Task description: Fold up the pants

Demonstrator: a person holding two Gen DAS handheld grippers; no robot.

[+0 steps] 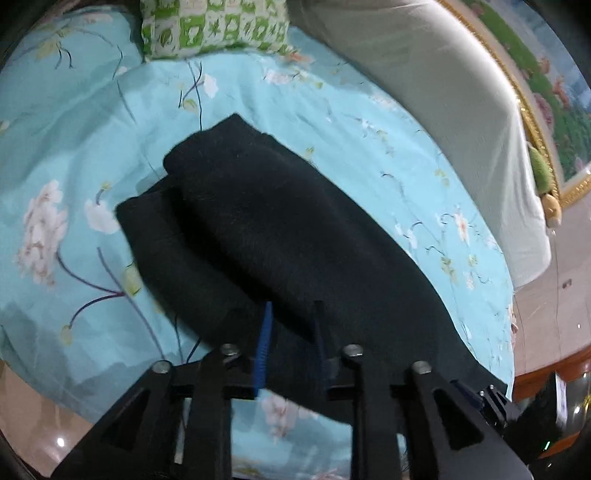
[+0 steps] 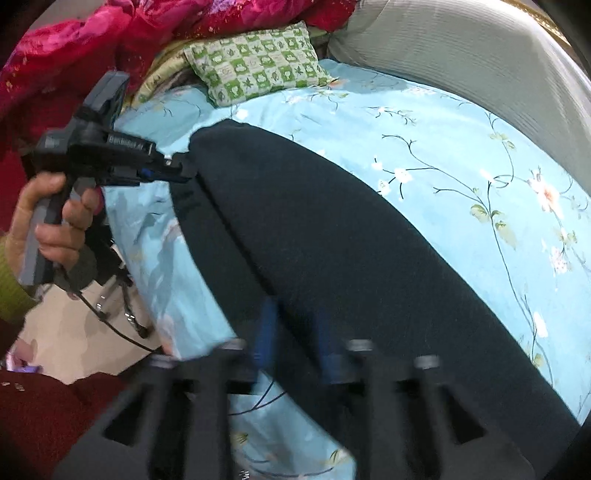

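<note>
The black pants (image 1: 280, 236) lie folded lengthwise on a light blue floral bed sheet (image 1: 66, 155). In the left wrist view my left gripper (image 1: 291, 332) has its blue-padded fingers (image 1: 264, 343) closed on the near edge of the pants. In the right wrist view the pants (image 2: 351, 258) run diagonally across the bed. My right gripper (image 2: 295, 328) is blurred and its fingers (image 2: 266, 332) pinch the near edge of the cloth. The left gripper (image 2: 184, 173) also shows there, hand-held, gripping the far end of the pants.
A green and white checked pillow (image 2: 258, 66) lies at the head of the bed, also in the left wrist view (image 1: 214, 26). A grey-white bolster (image 2: 480, 62) runs along the far side. Red and pink bedding (image 2: 92, 40) is piled at the back left. The floor (image 2: 74, 332) lies beyond the bed edge.
</note>
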